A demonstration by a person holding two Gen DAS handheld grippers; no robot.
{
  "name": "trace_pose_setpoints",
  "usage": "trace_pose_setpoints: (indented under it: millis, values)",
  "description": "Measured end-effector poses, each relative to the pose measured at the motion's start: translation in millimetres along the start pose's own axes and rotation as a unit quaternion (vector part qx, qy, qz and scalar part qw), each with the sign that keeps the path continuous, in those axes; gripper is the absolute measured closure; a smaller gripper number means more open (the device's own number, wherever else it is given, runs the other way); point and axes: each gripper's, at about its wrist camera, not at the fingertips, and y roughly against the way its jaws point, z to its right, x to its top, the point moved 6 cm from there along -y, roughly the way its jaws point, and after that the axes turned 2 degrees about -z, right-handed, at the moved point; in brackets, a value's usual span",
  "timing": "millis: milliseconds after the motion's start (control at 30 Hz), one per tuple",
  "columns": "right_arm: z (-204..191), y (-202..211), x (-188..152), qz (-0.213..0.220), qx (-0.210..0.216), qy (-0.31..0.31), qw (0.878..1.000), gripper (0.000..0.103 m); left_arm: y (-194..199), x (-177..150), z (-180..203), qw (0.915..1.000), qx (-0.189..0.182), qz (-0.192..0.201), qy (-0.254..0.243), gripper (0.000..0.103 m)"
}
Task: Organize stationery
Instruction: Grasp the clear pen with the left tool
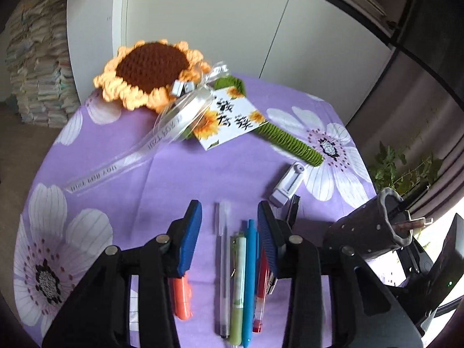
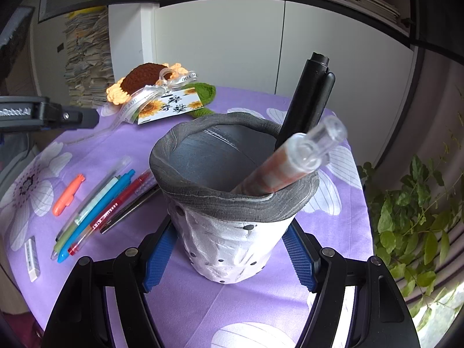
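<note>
Desk [image 2: 203, 304]: round, covered by a purple cloth printed with large white flowers. Behind it, white cabinet doors [image 2: 220, 46], a shelf of books above, tall stacks of paper [image 2: 87, 55] to the left, a leafy plant [image 2: 411, 217] to the right. On the cloth at the far side: a crocheted sunflower [image 1: 150, 72] with green stem, ribbon and printed card. Nearer: a white correction-tape dispenser [image 1: 287, 184]; a row of pens lying side by side, namely a clear pen [image 1: 221, 261], a green pen [image 1: 237, 287], a blue pen [image 1: 250, 278] and a red pen [image 1: 261, 290]; an orange cap-like piece [image 1: 181, 298] just left of them; a white eraser [image 2: 32, 258] apart at the desk edge. Left claw [image 1: 229, 232]: partly apart, hovering over the pen row with several pens showing between its blue pads, none gripped. Right claw [image 2: 229, 249]: clamped on the pen holder [image 2: 232, 232], a grey-rimmed white cup standing upright on the desk, holding a black marker [image 2: 310, 98] and a clear-capped orange pen [image 2: 290, 162].
</note>
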Motion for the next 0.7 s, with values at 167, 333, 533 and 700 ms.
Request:
trace_pose_setpoints:
  millis: [167, 333, 533, 700]
  values:
    - [-0.2, -0.1, -0.1, 0.0, 0.0, 0.0, 1.0, 0.03, -22.2, -2.5, -3.4, 0.9996, 0.012, -0.026, 0.004, 0.067]
    - [-0.7, 0.2, -0.1, -0.002, 0.0, 0.0, 1.0, 0.03, -42.1, -0.9, 0.5, 0.9988, 0.016, -0.045, -0.006, 0.068]
    - [-0.7, 0.1, -0.1, -0.002, 0.0, 0.0, 1.0, 0.03, -58.2, -1.5, -1.2, 0.9975, 0.024, -0.066, -0.005, 0.086]
    - [-0.8, 0.3, -0.2, -0.002, 0.0, 0.0, 1.0, 0.03, -60.6, 3.5, -2.7, 0.9977, 0.029, -0.06, -0.006, 0.088]
